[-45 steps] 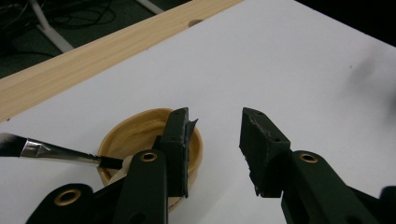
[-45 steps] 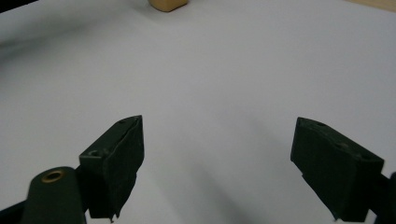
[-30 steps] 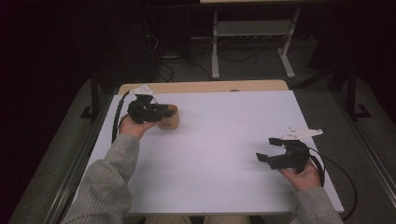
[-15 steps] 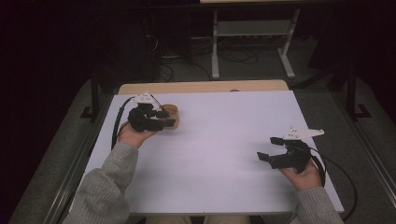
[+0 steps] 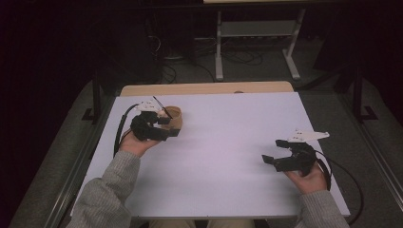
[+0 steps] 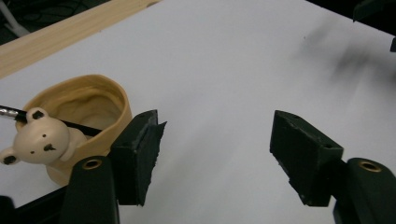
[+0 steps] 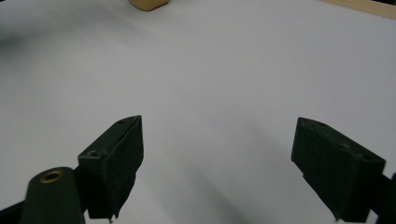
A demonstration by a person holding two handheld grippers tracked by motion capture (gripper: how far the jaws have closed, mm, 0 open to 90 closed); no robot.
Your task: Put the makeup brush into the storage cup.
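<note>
From above, a tan bear-faced cup [image 5: 172, 119] stands at the white table's [image 5: 228, 142] far left, just beside the left gripper [image 5: 167, 127]. The left gripper view shows its jaws, which have just been opening, wide and empty, cup [image 6: 84, 116] alongside. The right gripper [image 7: 215, 163] gapes empty.

Both sleeves [image 5: 102, 194] were grey knit. Each black gripper [image 5: 154, 127] carried a white top plate [image 5: 309, 135]. Black cables [image 5: 119, 129] trailed behind.
</note>
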